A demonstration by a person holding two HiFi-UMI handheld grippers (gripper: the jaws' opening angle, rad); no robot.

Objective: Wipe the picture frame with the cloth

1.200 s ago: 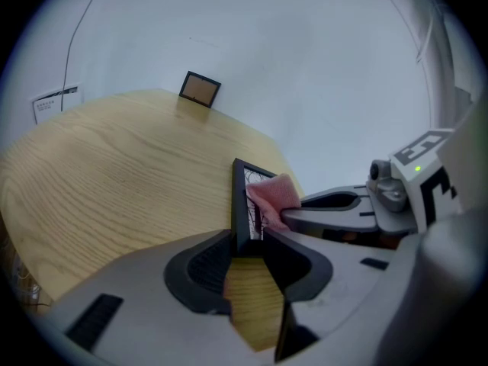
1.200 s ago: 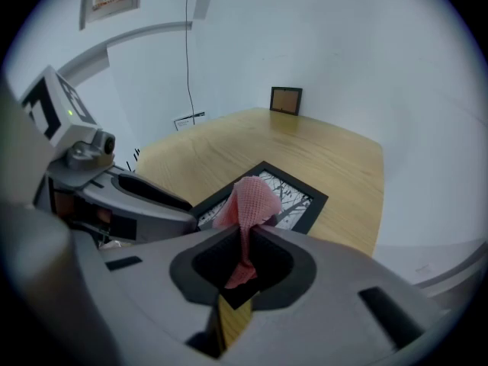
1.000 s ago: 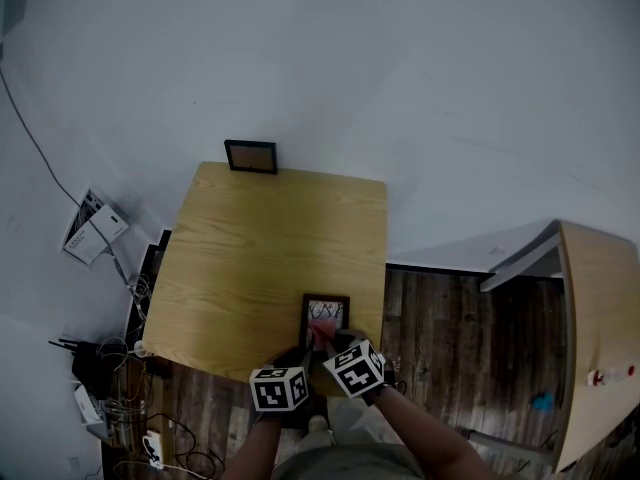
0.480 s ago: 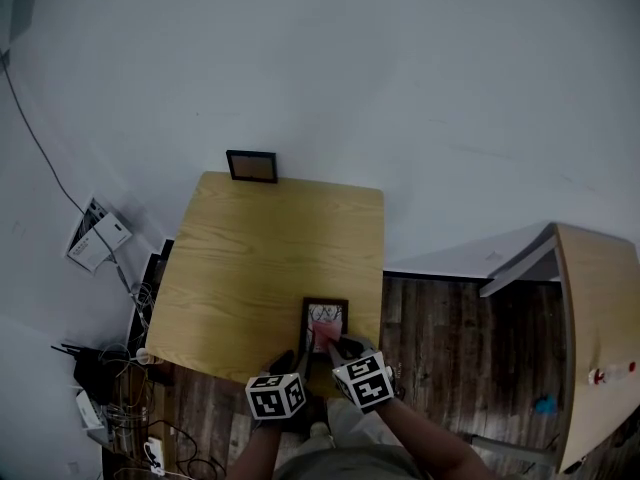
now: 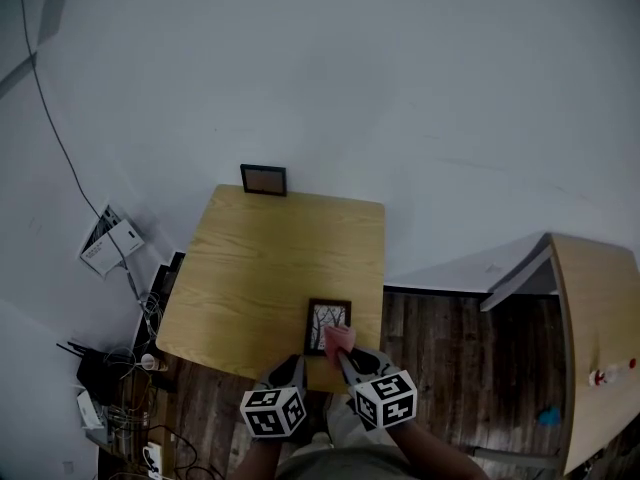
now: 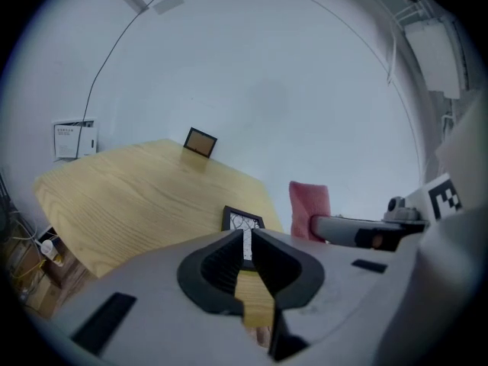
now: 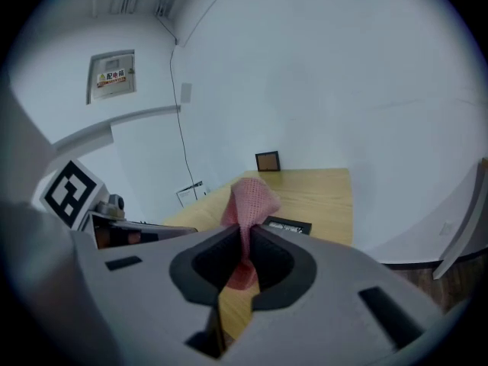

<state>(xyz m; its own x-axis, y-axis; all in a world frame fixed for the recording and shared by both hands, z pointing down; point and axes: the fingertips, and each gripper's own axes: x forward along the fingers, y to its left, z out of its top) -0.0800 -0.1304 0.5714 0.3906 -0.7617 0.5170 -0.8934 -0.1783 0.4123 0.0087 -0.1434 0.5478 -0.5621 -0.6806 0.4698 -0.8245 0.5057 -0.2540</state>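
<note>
A small black picture frame (image 5: 327, 325) (image 6: 242, 221) (image 7: 288, 225) lies flat on the wooden table (image 5: 270, 268) near its front edge. My right gripper (image 5: 343, 354) (image 7: 245, 231) is shut on a pink cloth (image 5: 338, 339) (image 7: 250, 197) (image 6: 309, 208), which stands up from the jaws above the frame's near right corner and does not rest on it. My left gripper (image 5: 297, 362) (image 6: 245, 233) hovers just left of the frame. Its jaws have just been closing, nothing is between them, and only a sliver of gap shows.
A second dark frame (image 5: 264, 180) (image 6: 200, 141) stands at the table's far edge against the white wall. Papers (image 5: 108, 243) and cables (image 5: 140, 368) lie on the floor at the left. A wooden cabinet (image 5: 595, 348) stands at the right.
Both grippers have risen and drawn back toward the table's front edge. The pink cloth has lifted off the frame. The left jaws have closed from wide apart.
</note>
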